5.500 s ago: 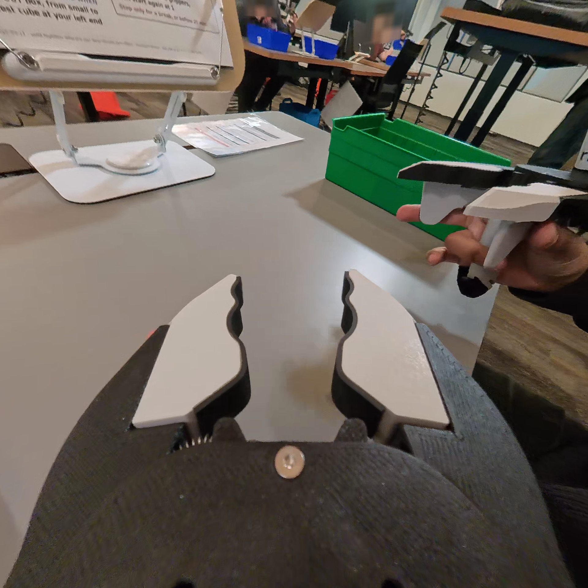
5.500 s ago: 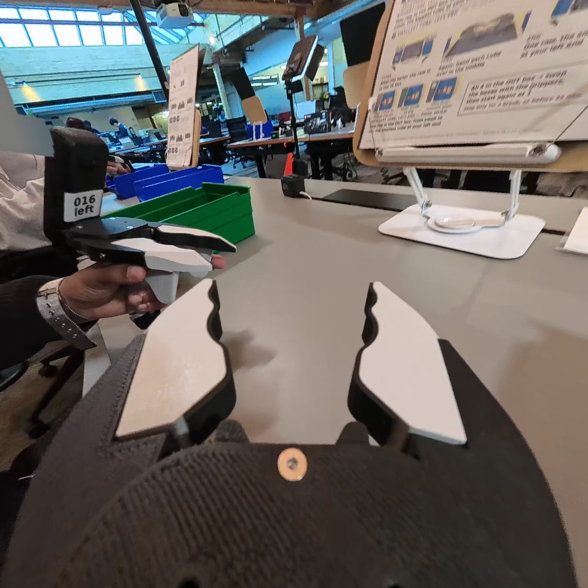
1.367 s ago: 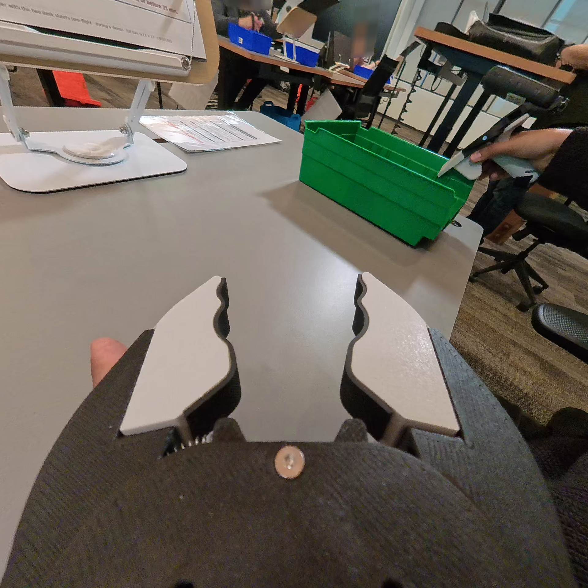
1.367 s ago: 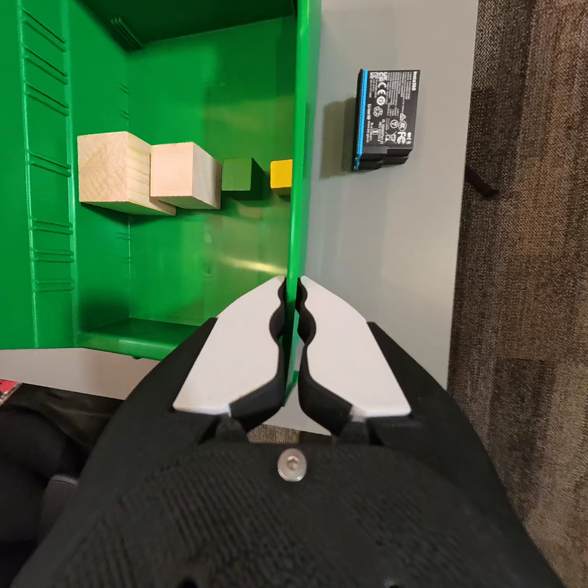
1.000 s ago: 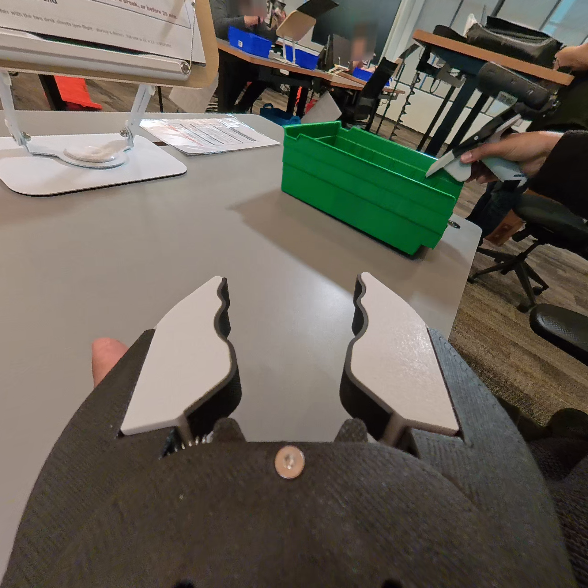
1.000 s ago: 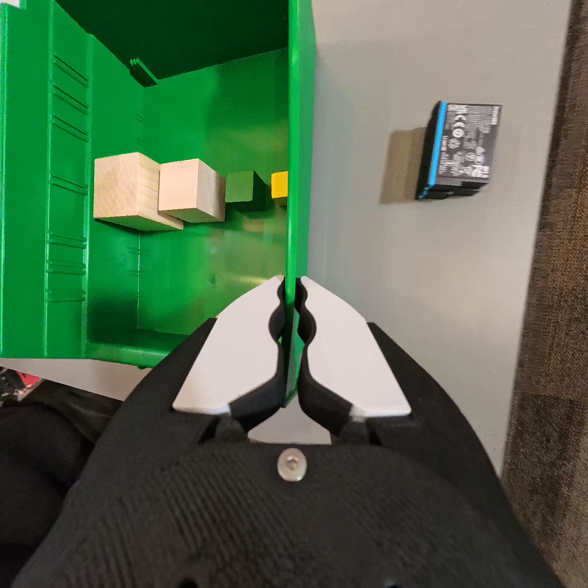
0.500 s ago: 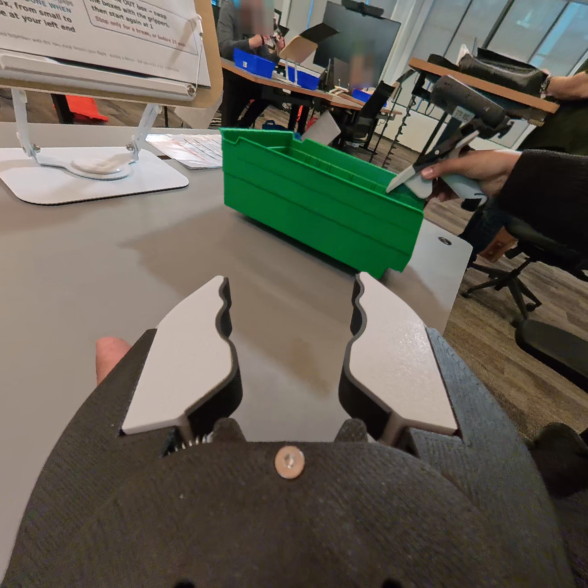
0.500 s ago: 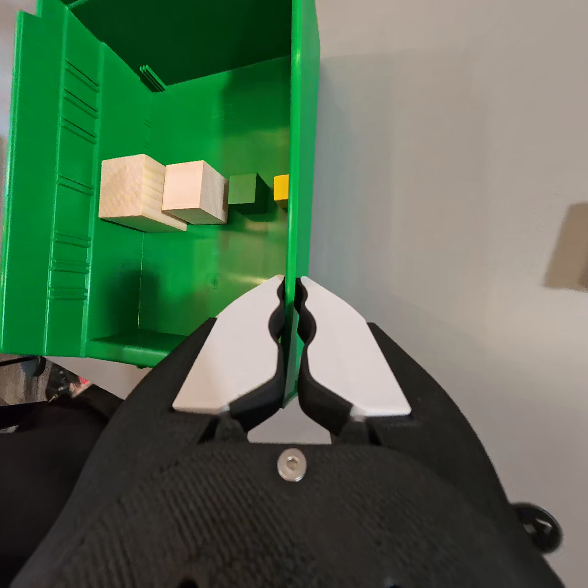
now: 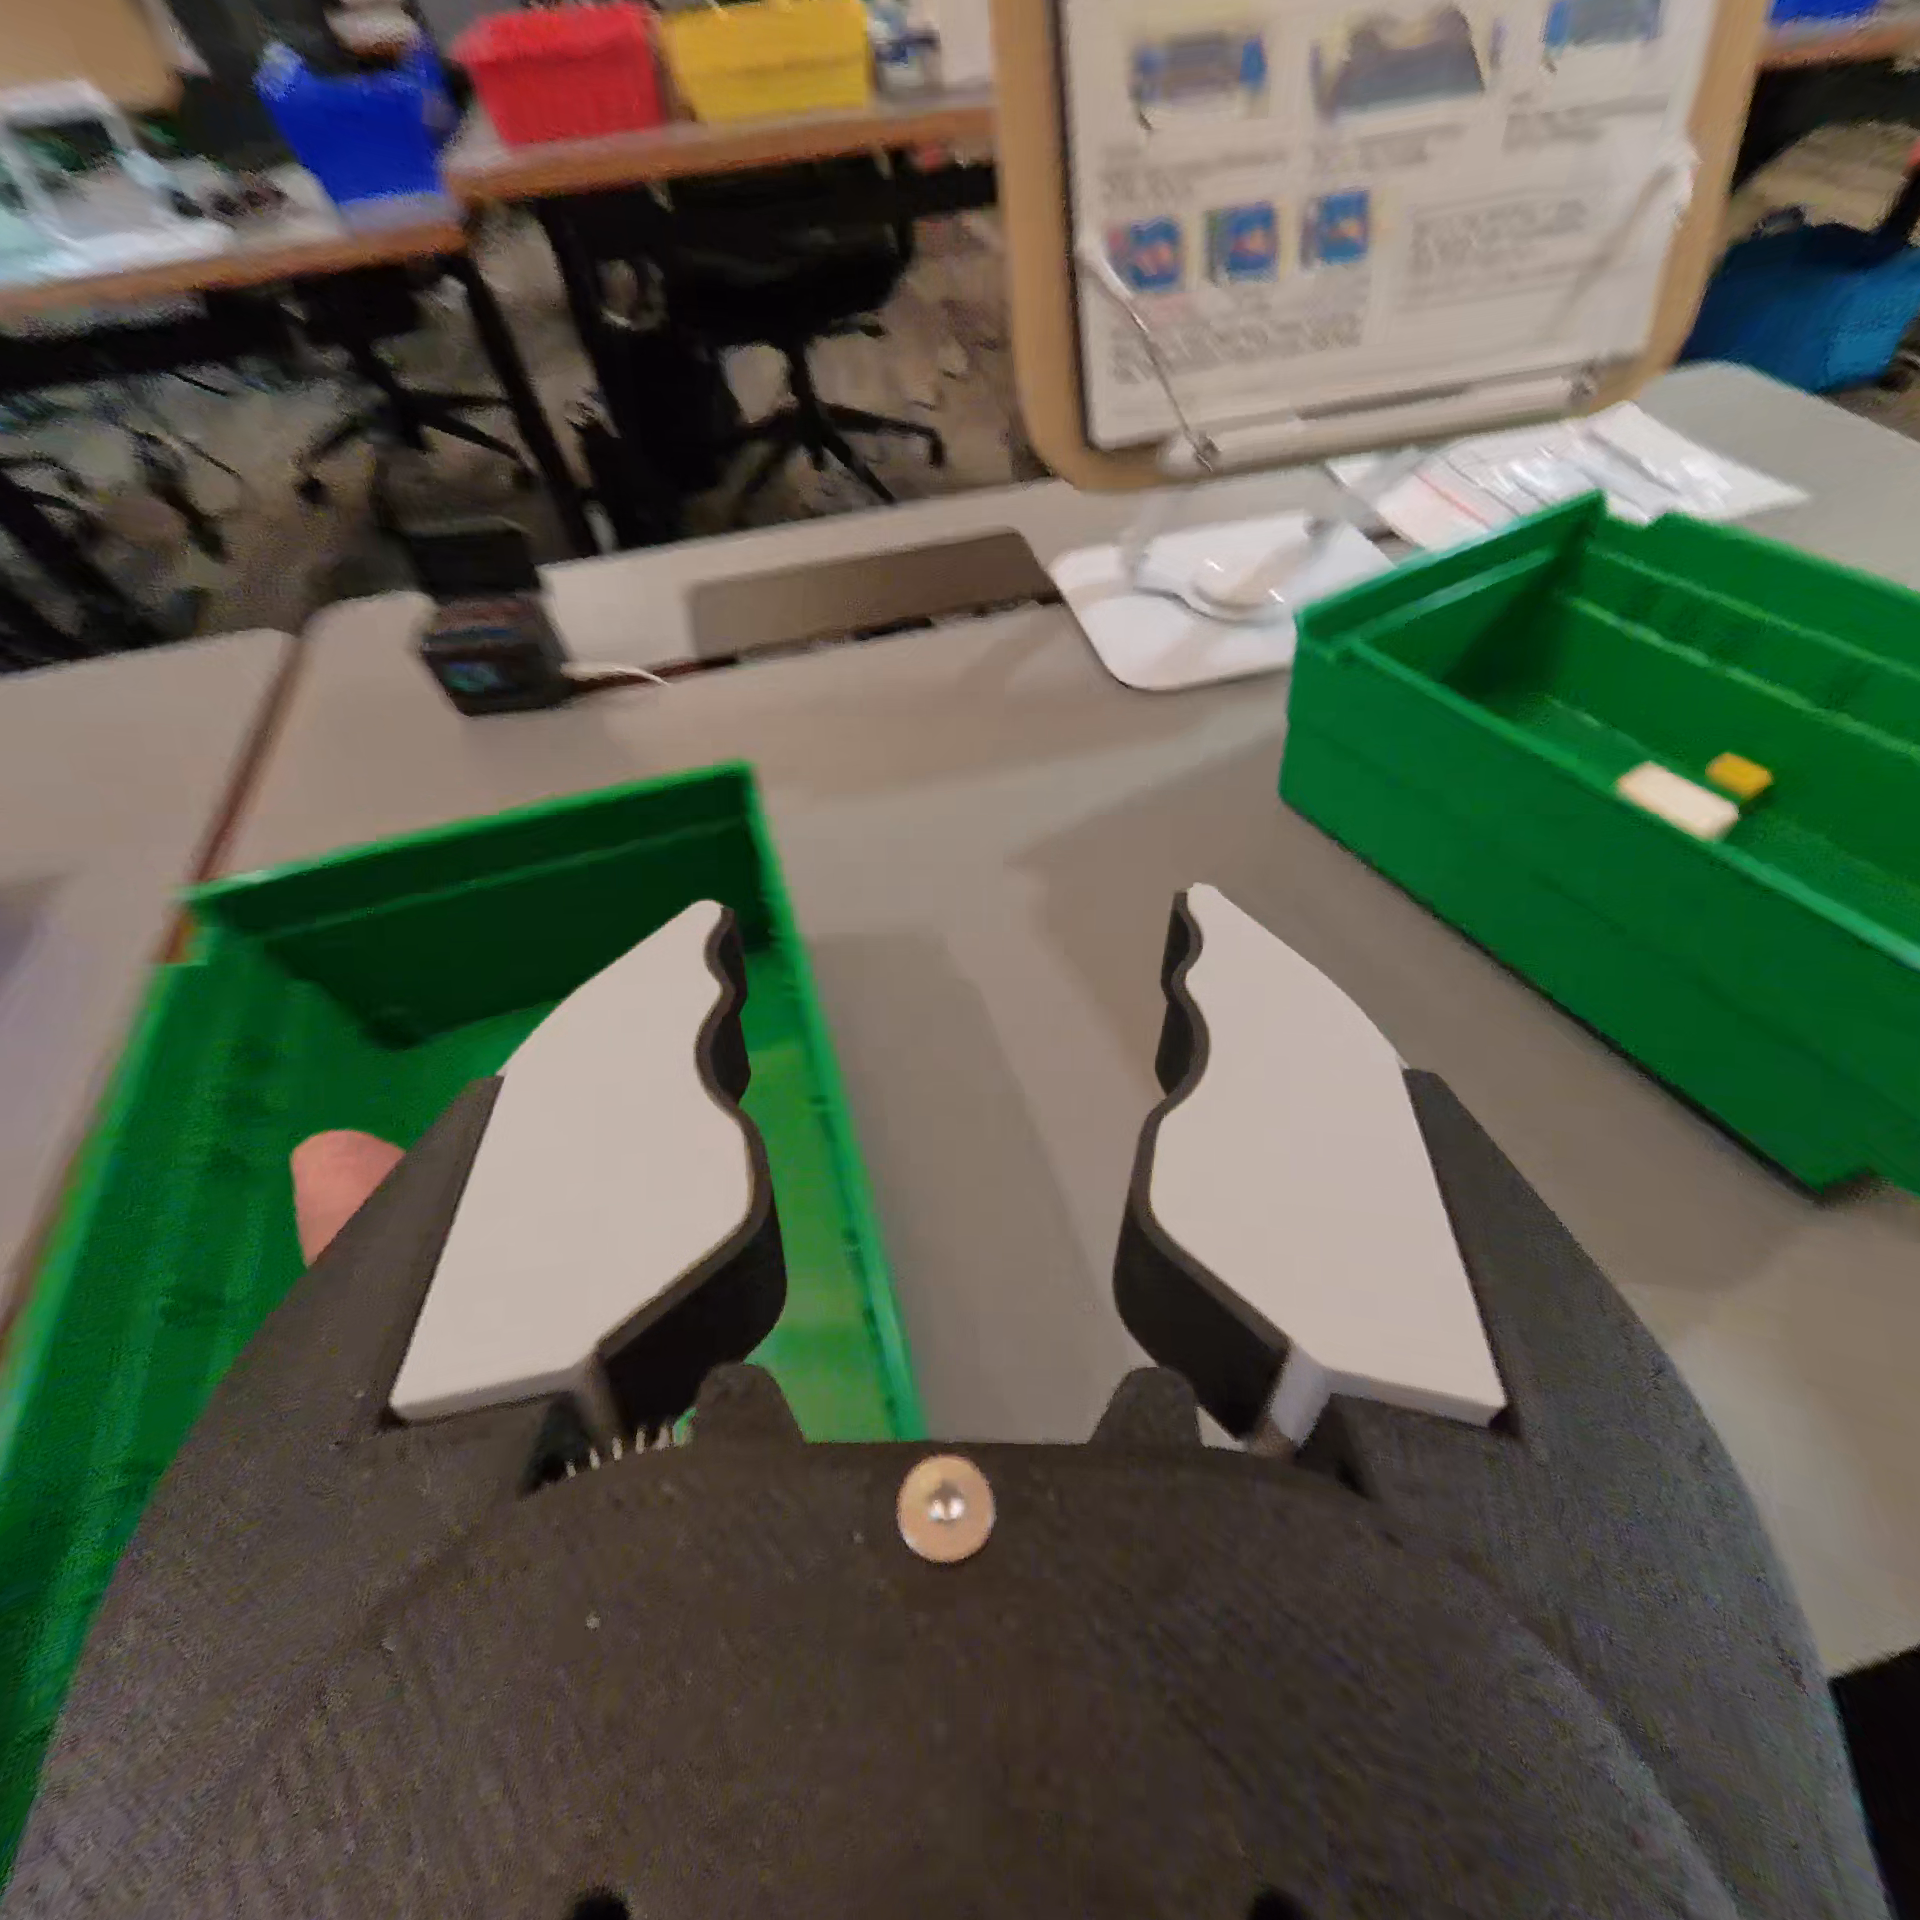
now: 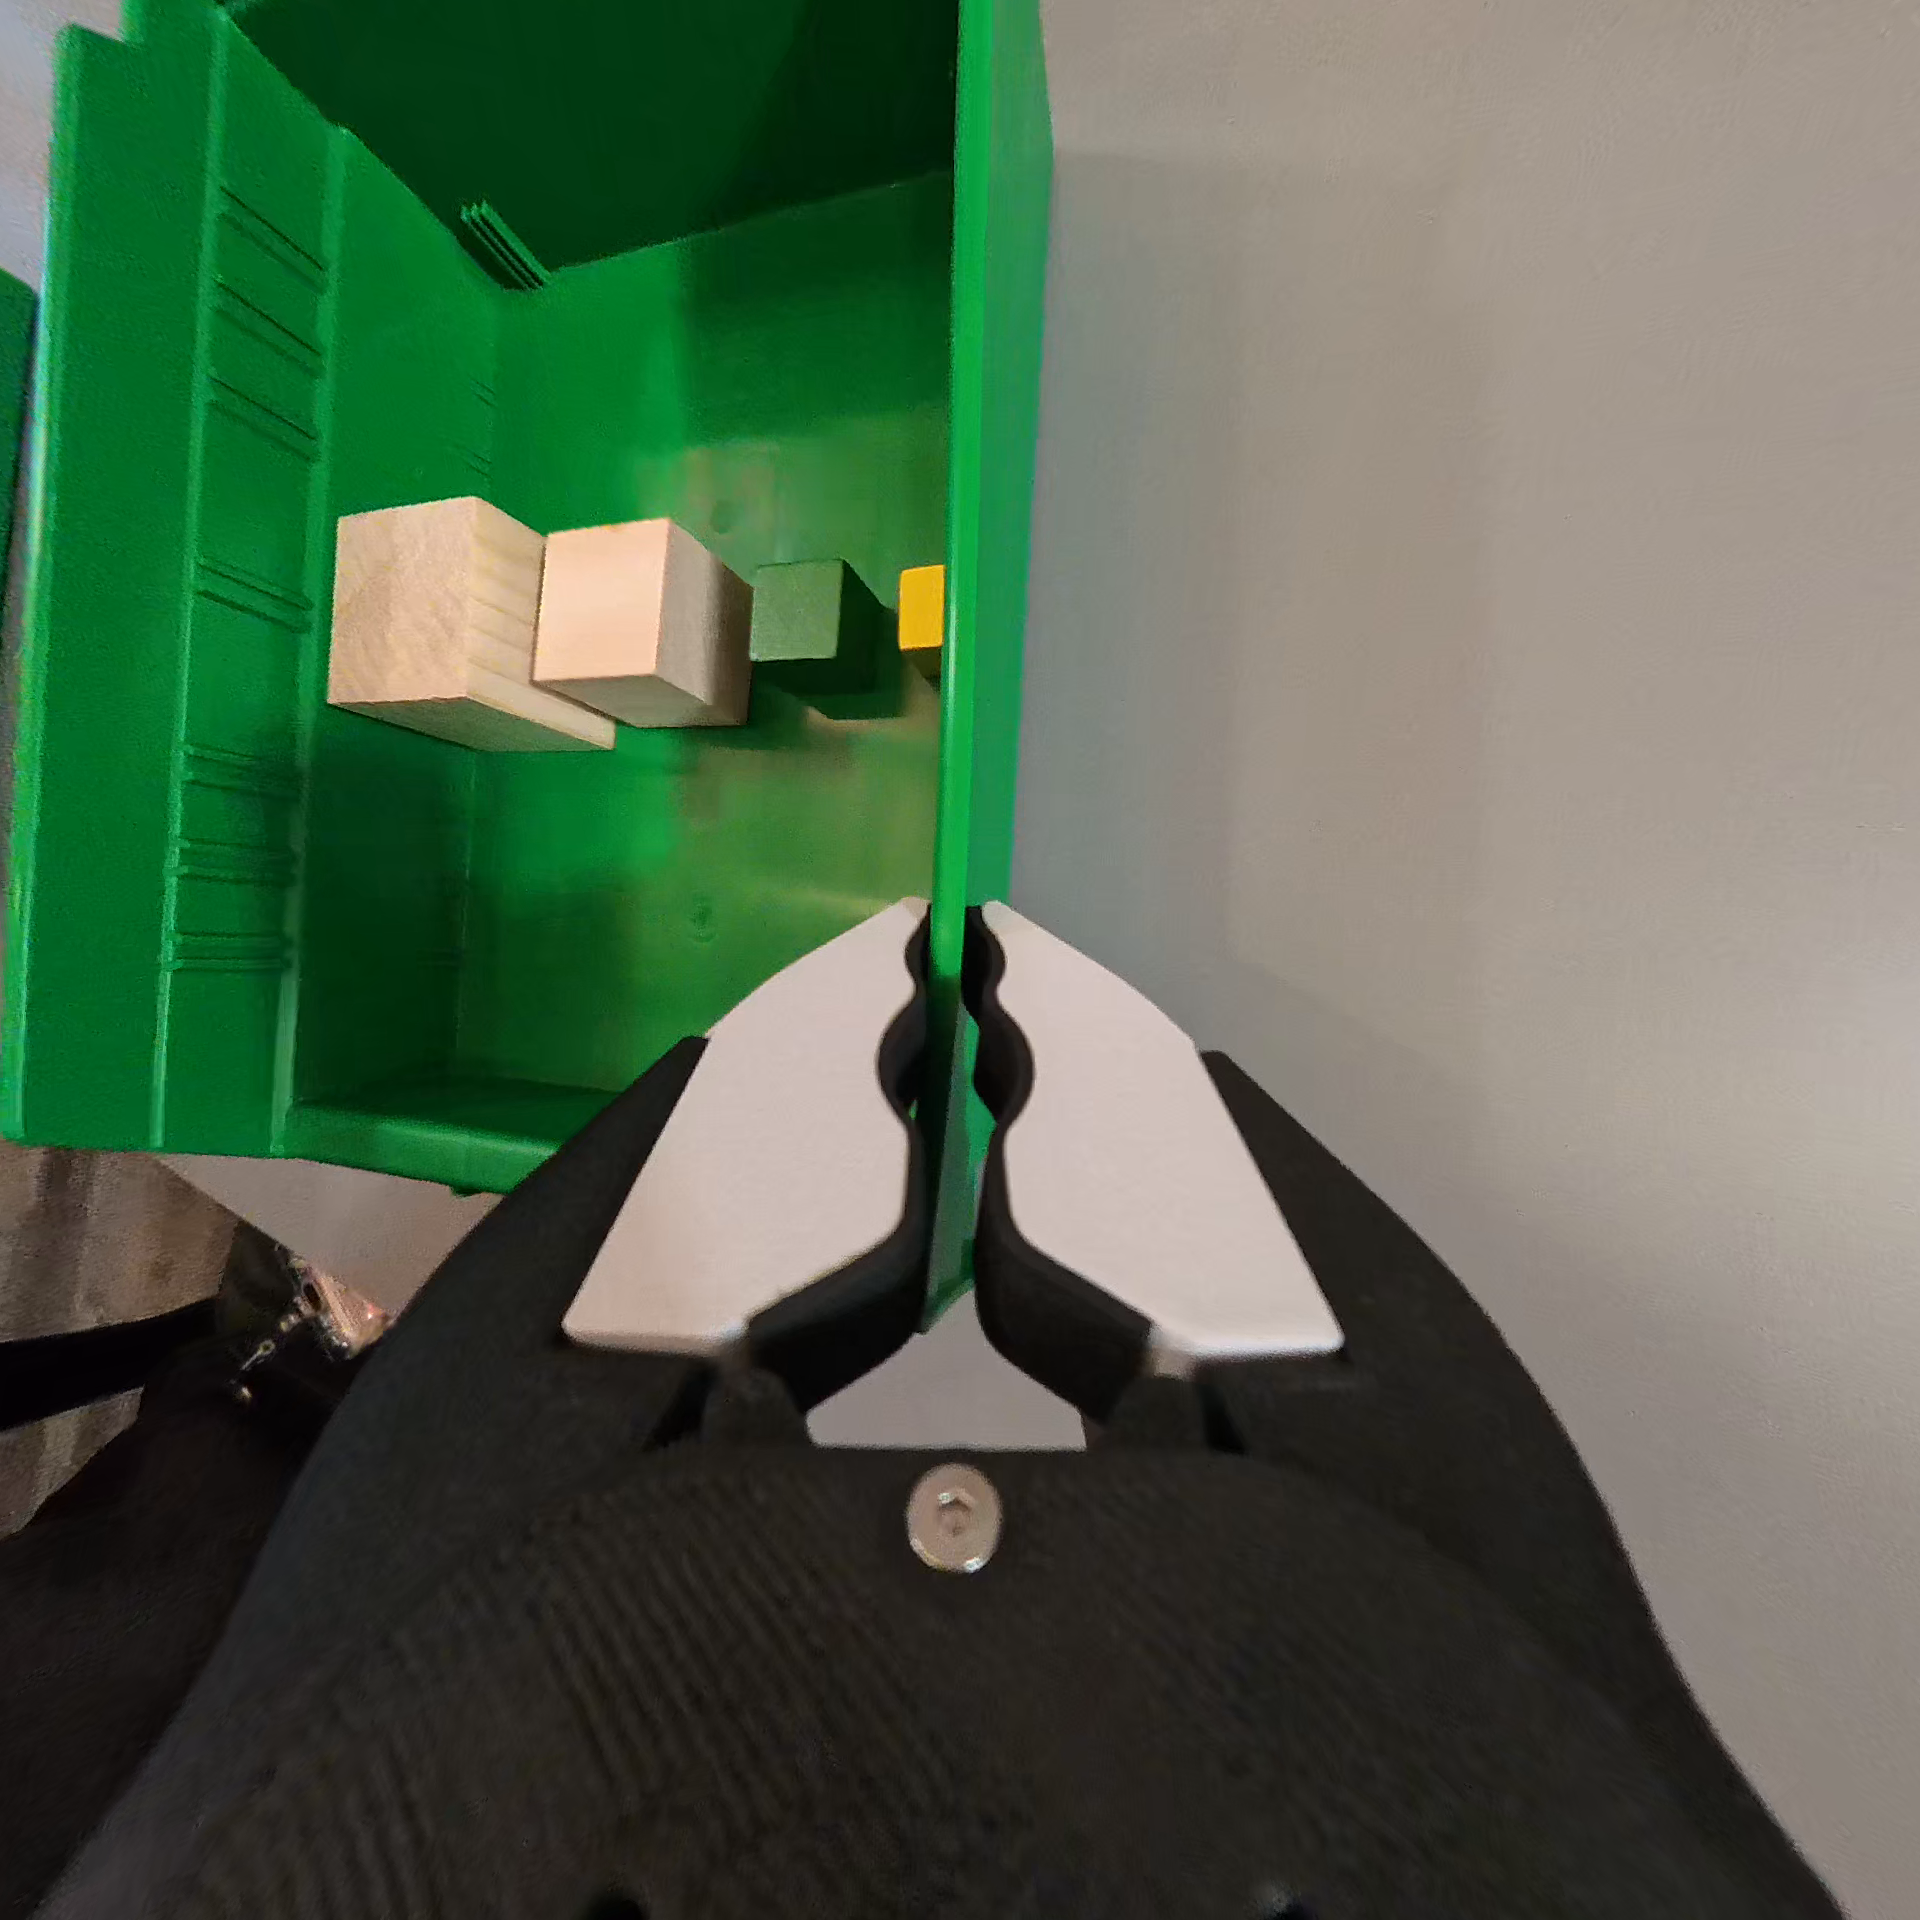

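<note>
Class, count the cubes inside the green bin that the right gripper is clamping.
4, in one row across the green bin: large wooden cube leftmost, smaller wooden cube, green cube, then yellow cube, part hidden behind the wall clamped by the right gripper.

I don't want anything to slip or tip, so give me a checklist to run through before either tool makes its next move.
1. Right tool gripping the cube bin: ok, shut on its side wall.
2. Cubes settled: ok, large wooden cube, small wooden cube, green cube, yellow cube in a row on its floor.
3. Left tool free: ok, open, holding nothing.
4. Left tool's height over the near bin wall: cannot tell; the wall shows in its gap.
5. Near bin empty: cannot tell, the tool hides part of its floor.
</note>
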{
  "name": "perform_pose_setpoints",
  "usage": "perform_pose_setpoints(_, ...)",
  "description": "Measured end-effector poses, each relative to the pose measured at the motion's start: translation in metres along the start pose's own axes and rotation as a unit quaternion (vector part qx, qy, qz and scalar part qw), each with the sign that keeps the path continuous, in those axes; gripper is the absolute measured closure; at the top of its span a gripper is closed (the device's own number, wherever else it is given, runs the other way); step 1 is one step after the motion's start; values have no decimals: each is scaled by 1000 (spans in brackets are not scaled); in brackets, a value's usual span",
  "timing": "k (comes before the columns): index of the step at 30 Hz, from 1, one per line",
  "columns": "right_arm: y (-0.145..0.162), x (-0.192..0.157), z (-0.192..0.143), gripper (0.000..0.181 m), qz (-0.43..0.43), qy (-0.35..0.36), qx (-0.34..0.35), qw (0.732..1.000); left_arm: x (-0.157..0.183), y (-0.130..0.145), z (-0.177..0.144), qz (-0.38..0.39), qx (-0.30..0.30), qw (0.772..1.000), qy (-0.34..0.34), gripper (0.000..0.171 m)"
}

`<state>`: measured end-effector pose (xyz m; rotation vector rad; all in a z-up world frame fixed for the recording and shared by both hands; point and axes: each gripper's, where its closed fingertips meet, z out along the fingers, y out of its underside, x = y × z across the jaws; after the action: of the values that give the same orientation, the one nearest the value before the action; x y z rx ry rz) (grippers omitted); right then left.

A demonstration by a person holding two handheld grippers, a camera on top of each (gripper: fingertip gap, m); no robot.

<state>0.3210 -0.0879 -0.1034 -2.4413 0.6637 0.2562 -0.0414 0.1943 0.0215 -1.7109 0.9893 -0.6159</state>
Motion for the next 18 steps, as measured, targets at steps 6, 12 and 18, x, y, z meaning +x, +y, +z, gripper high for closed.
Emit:
perform_pose_setpoints(6,-1,-62,34,177,-8,5,8,1000,-46,-34,-50,-15,40,998,-35,97)
perform_pose_setpoints(12,-5,-124,59,174,31,-12,56,998,-76,-6,-53,-41,-14,999,-21,98)
perform_pose_setpoints(18,-2,-170,73,172,18,-9,66,998,-176,44,-65,-38,-83,982,-166,98)
